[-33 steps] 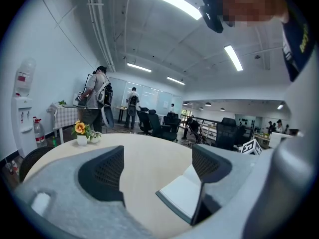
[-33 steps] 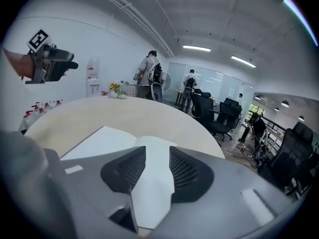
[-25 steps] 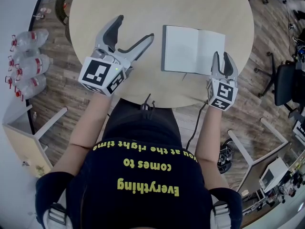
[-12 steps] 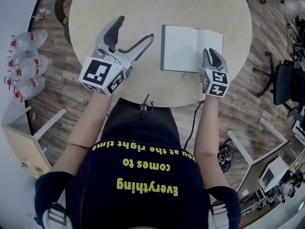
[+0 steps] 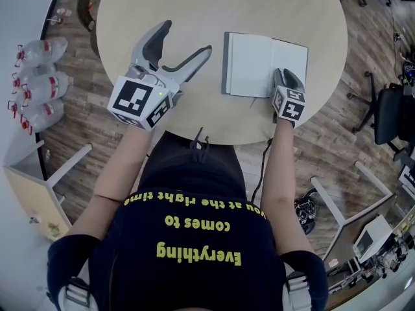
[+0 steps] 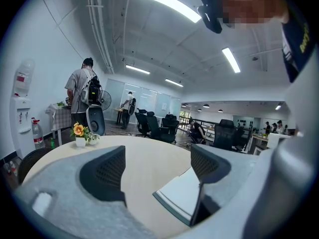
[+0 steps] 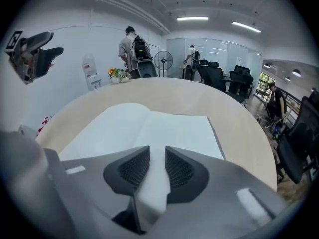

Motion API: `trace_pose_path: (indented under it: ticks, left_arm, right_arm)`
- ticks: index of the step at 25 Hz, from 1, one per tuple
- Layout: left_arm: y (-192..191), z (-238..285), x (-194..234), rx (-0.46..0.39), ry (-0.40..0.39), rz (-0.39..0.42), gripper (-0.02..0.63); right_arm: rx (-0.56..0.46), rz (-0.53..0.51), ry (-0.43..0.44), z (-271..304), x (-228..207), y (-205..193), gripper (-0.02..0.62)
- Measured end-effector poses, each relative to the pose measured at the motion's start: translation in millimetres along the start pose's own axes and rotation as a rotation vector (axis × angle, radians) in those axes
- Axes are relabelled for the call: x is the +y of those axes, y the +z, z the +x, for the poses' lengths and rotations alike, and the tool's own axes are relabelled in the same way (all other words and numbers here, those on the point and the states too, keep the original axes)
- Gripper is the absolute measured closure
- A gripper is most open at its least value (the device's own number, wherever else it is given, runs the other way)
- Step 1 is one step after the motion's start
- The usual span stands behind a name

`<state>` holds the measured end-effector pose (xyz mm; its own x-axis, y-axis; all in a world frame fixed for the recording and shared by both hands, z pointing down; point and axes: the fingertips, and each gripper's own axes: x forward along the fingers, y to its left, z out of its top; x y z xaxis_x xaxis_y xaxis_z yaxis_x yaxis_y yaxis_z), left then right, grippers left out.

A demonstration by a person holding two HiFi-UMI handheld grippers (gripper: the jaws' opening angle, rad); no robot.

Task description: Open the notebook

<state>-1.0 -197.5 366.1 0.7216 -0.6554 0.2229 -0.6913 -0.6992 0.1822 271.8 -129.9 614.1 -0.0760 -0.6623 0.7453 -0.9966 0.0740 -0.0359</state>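
The notebook (image 5: 266, 67) lies open on the round wooden table (image 5: 194, 5), its white pages facing up. In the head view my right gripper (image 5: 286, 74) is low over the right page near its front edge and points steeply down. Its jaws stand a narrow gap apart and are opening. In the right gripper view (image 7: 157, 166) the white page (image 7: 164, 128) fills that gap, and I see no pad pressing on it. My left gripper (image 5: 187, 37) hovers wide open to the left of the notebook with nothing between its fingers. The left gripper view (image 6: 157, 168) shows the notebook's corner (image 6: 184, 193) past the jaws.
A small flower pot (image 6: 79, 133) stands at the table's far edge. Several water bottles (image 5: 39, 83) lie on the floor to the left. A black office chair (image 5: 395, 115) stands at the right. A cable (image 5: 262, 167) hangs off the front edge. People stand in the background.
My right gripper has come down and forward from the table's front edge onto the notebook's right page, and its jaws have narrowed. The left gripper and the notebook have stayed put.
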Motion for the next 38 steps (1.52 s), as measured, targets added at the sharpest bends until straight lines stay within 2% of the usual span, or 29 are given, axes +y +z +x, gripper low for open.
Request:
trace_pose_path:
  ticks: [5,7,10,23,27,35,38]
  left_arm:
    - [5,1,-1,-0.01,-0.005,0.002,0.186]
    - [9,-1,-1,-0.018,-0.001,0.003,0.186]
    - [13,-2,-4,-0.024,-0.005,0.003,0.186]
    - [17,0,-4,-0.02,-0.027,-0.004,0.2]
    - [17,0,-8,-0.02,-0.048,-0.004,0.246]
    - [28,-3,-13,-0.043,-0.058,0.021,0.367]
    - [32,-4,-14,-0.05,-0.056,0.034,0.417]
  right_arm:
    - [0.022,0.009,0.013,1,0,1,0.476]
    - [0.019,0.046,0.021,-2,0,3,0.465]
    - [-0.009,0.09,0.037,-13,0,11,0.454]
    - [-0.153,0.132,0.061,-62,11,58,0.46]
    - [-0.242,0.124,0.067,-84,12,88,0.48]
    - [-0.444,0.128,0.032,-144,18,148,0.577]
    - [-0.539,0.105,0.024,-171,25,169,0.583]
